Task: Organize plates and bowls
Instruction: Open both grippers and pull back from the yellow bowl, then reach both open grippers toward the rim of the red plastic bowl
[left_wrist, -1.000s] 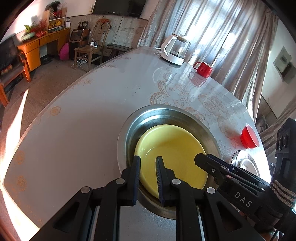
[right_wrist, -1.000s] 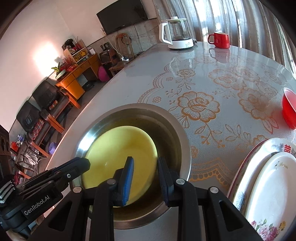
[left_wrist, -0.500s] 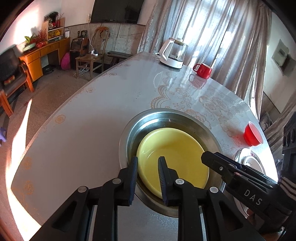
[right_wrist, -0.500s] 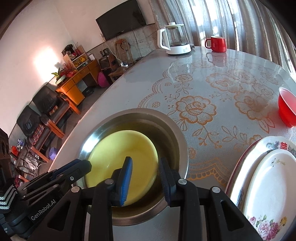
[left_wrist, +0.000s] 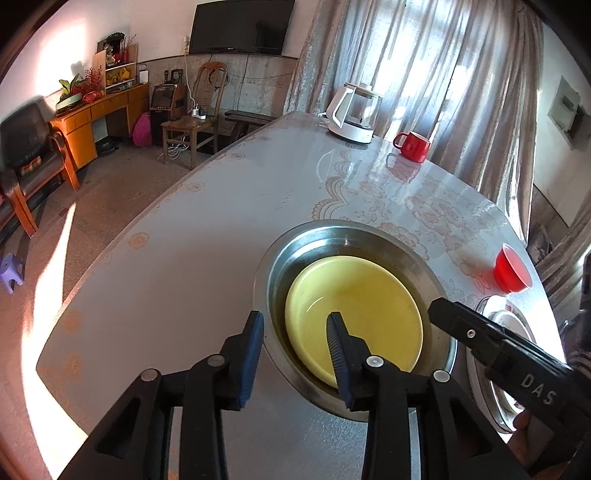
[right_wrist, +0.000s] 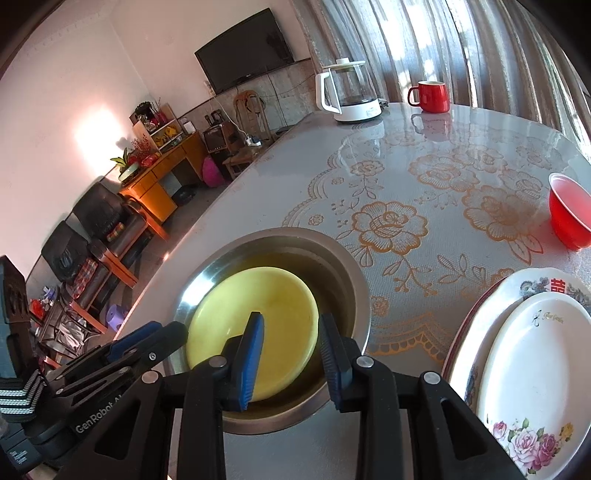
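A yellow bowl (left_wrist: 354, 306) sits inside a large steel basin (left_wrist: 332, 236) on the table; both show in the right wrist view, bowl (right_wrist: 255, 306), basin (right_wrist: 354, 295). My left gripper (left_wrist: 295, 325) is open and empty, its jaws straddling the basin's near rim. My right gripper (right_wrist: 290, 328) is open and empty, above the basin's near side. A white floral plate (right_wrist: 532, 362) lies on a larger patterned plate (right_wrist: 480, 321) at the right. A small red bowl (right_wrist: 569, 214) stands beyond them.
A glass kettle (right_wrist: 347, 92) and a red mug (right_wrist: 430, 96) stand at the table's far end. The table's left edge (left_wrist: 122, 251) drops to the floor. Chairs and an orange cabinet stand beyond.
Both grippers have pulled back and risen slightly from the basin. The left gripper's jaws have opened wider. The yellow bowl stays in the basin.
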